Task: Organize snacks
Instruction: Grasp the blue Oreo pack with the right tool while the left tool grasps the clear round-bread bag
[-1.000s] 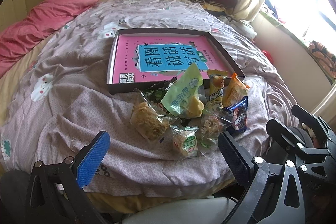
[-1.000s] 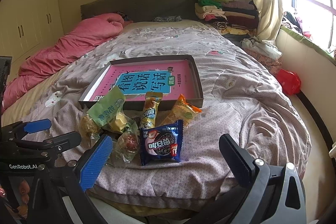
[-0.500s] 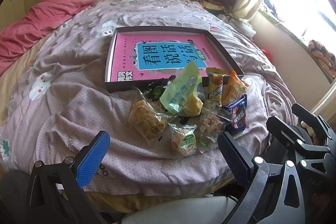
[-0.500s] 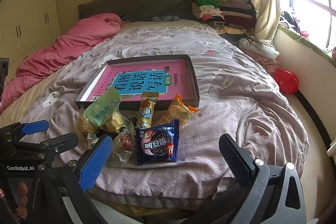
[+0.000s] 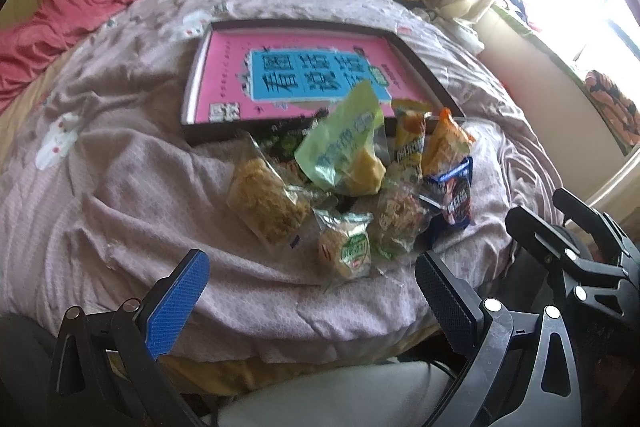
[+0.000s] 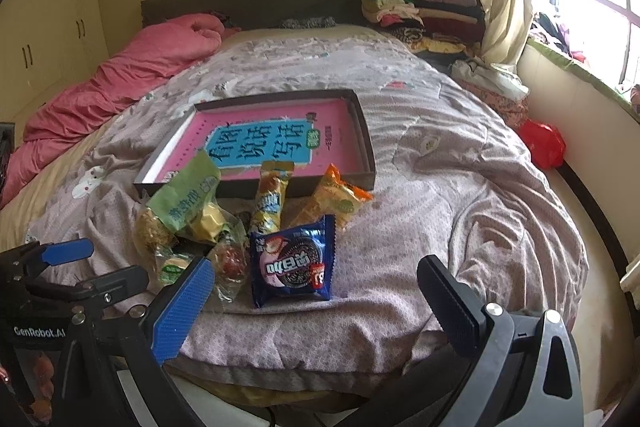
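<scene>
— While the left wrist view is a bit blurred, what can you make out?

— The left gripper (image 5: 308,291) sits at the bottom of the frame, jaws spread wide and empty. Just above it, at centre, lies the pile of snacks (image 5: 348,183) on the quilt (image 5: 120,187). Closest is a small green-labelled packet (image 5: 347,249), nearly centred between the fingers. A clear bag of brown crisps (image 5: 267,203) lies up and left of it; a big green bag (image 5: 344,143) stands behind. Further up sits the shallow tray (image 5: 192,95) with a pink book (image 5: 224,67) in it.

— And the right wrist view?

— The right gripper (image 6: 316,303) is likewise released, holding nothing. The blue cookie packet (image 6: 294,261) lies just above the gap, left of centre, flat, its long axis running roughly up the frame — across the line between the fingers. A yellow bar (image 6: 270,195) and an orange packet (image 6: 336,199) lean on the tray's near wall (image 6: 332,185) higher up. The other gripper shows at lower left.

— So which hand goes first?

— My guess: either could. The right hand is nearer the cookie packet and would close across its short sides; the left is nearer the green-labelled one. All snacks lie outside the tray, at its near edge.
</scene>
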A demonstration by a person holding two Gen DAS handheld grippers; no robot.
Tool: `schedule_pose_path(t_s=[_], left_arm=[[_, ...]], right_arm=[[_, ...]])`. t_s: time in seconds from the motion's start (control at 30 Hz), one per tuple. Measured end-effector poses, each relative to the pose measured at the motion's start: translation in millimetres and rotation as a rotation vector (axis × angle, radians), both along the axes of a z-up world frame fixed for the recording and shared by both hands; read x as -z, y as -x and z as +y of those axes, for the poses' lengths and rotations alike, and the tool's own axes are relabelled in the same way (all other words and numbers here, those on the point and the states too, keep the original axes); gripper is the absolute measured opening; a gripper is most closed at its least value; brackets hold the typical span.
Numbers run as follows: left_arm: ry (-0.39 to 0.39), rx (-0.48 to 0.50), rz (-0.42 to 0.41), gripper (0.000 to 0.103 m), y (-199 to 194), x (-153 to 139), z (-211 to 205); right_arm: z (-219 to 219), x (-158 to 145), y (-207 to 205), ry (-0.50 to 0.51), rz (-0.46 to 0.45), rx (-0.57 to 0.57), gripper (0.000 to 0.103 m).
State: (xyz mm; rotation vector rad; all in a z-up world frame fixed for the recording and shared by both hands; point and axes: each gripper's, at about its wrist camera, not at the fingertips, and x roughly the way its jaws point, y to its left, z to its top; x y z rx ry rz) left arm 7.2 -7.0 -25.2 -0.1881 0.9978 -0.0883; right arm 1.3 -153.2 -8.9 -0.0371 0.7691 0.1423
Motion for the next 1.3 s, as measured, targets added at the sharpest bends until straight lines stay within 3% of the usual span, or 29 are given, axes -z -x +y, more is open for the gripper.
schedule_pose_path(t_s=[0.4,0.67,0.8,0.9,1.0,1.23,1.3], left_arm=[[0.036,0.041,0.105,0.098,-13,31,-11],[0.050,0.032,0.110,0.093,-22,35,-9],[0.052,0.043,0.125,0.078,-25,39,-11],[0.046,0.044,0.133,0.076,-28,41,-14],[0.043,0.036,0.131,0.073,-30,41,-15],[0.047,0.010,0.143,0.059,-36,46,-14],[0.056,0.012,0.142,0.057,-38,46,-14]], right_arm=[[-2,40,-32,-0.009,0.225,0.020,0.102],[9,56,-50,0.016,0.251,-0.002,0.102],[10,63,-59,0.023,0.267,-0.004,0.102],[8,66,-64,0.016,0.270,-0.002,0.101],[8,67,-68,0.017,0.265,-0.009,0.095],[10,64,-71,-0.025,0.253,-0.057,0.059],[9,62,-71,-0.043,0.250,-0.062,0.058]])
